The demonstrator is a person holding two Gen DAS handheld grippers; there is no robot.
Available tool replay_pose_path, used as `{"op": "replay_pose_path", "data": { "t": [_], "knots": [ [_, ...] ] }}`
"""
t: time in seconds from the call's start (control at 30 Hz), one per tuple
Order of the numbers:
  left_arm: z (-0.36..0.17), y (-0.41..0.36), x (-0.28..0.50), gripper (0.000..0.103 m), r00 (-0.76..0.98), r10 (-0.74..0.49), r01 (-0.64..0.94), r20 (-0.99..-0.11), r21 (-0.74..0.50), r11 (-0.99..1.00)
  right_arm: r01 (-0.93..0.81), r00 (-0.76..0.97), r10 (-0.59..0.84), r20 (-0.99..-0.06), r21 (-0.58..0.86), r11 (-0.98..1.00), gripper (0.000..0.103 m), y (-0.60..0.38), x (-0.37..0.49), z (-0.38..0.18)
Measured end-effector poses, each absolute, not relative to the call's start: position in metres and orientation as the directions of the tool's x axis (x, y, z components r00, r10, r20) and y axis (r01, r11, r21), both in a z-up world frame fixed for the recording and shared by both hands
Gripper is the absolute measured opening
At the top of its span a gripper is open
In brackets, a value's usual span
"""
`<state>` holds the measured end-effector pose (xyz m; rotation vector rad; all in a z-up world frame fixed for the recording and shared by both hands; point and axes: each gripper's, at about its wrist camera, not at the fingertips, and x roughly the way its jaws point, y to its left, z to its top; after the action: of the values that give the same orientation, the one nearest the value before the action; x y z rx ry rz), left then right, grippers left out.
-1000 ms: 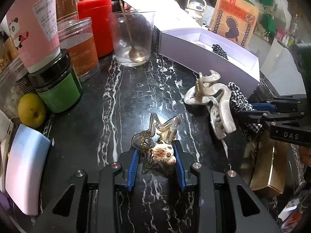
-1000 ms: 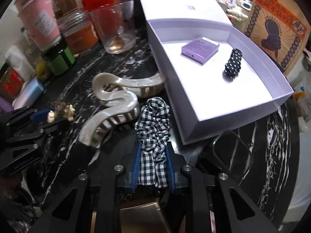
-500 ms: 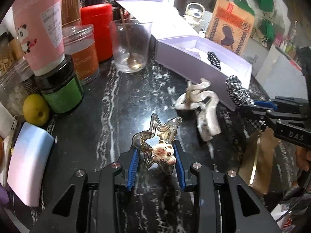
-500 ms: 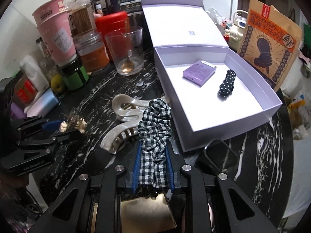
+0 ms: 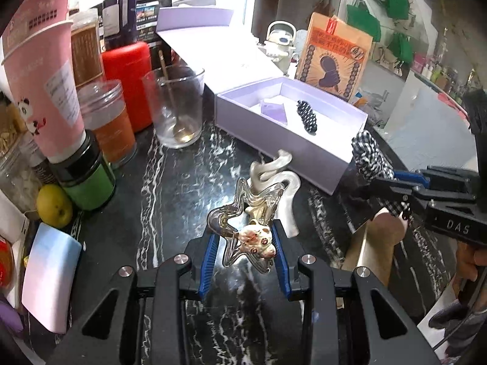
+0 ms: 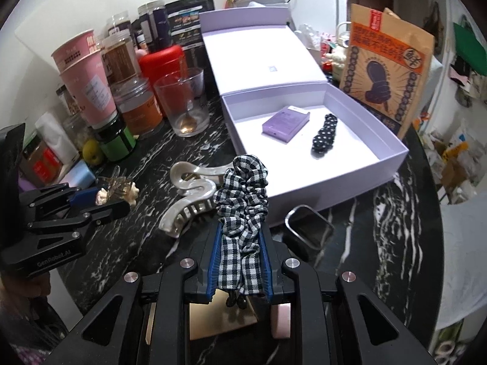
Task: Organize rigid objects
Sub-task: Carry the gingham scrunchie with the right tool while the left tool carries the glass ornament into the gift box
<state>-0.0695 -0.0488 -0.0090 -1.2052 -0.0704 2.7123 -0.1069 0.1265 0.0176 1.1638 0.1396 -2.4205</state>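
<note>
two things already lie in the open box [image 6: 392, 149]: a purple case [image 6: 286, 123] and a dotted scrunchie [image 6: 324, 135], side by side on the white floor. that part looks done.

my left gripper [image 5: 245, 251] is pinching the star clip [image 5: 243, 210], the clear one with a little animal charm, and it hangs above the marble top [image 5: 170, 200], clear of it. my right gripper [image 6: 239, 263] is pressed onto the checked scrunchie [image 6: 242, 194], whose free end flops up and forward over the near wall of the box. both loads are in the air and neither is over the box floor yet, so i judge two drops are left.

the pearl claw clip [image 6: 190, 194] lies on the marble between my two grippers, just beside the box, untouched. that is a third item to fetch, i think. a dark tin [image 6: 307, 232] sits by the box's near corner; whether it belongs in the box i cannot tell.
</note>
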Motion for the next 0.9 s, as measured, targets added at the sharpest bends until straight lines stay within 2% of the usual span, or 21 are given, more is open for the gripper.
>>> {"op": "replay_pose_path", "data": {
  "t": [0.43,0.9],
  "knots": [
    [0.007,-0.022,-0.077,0.033,-0.663,0.218,-0.211,-0.717,-0.100,-0.972,0.399,-0.569,-0.369,-0.735,0.146,-0.905,0.023,0.148,-0.085,0.024],
    [0.016,0.014,-0.095,0.033,-0.639,0.320,-0.323,-0.699,-0.133,-0.937,0.365,-0.566,-0.366,-0.739,0.173,-0.915,0.023,0.166,-0.085,0.024]
  ]
}}
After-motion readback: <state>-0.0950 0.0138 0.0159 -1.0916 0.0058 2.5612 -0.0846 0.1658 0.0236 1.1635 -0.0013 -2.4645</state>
